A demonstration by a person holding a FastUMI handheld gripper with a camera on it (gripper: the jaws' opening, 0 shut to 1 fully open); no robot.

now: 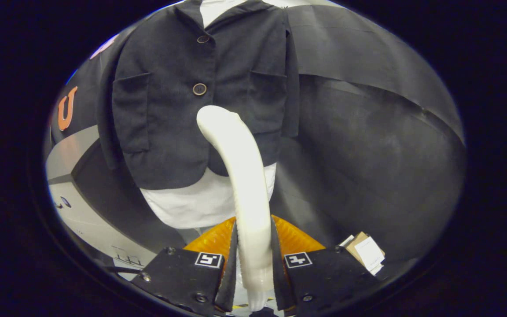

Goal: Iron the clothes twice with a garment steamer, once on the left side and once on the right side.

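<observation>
Right, I have the gripper [253, 264] clamped on the garment steamer [244, 185], with both fingers pressed against the sides of its pale handle, low down between them. The steamer's long axis runs straight ahead from the fingers, then curves slightly left at the far end, so its rounded head points at the dark jacket [196, 101] hanging just beyond. The head sits in front of the jacket's lower front, a little below the lower button [199, 89] and close to the button line; I cannot tell whether it touches the cloth. The steamer's face is turned away from me, so I see its back only. A white shirt [192, 204] hangs out below the jacket's hem, partly hidden behind the steamer. The jacket's collar is cut off at the top. Off to the right of the fingers lies a small cardboard box [365, 252] with white paper on it, its details too small to make out.
</observation>
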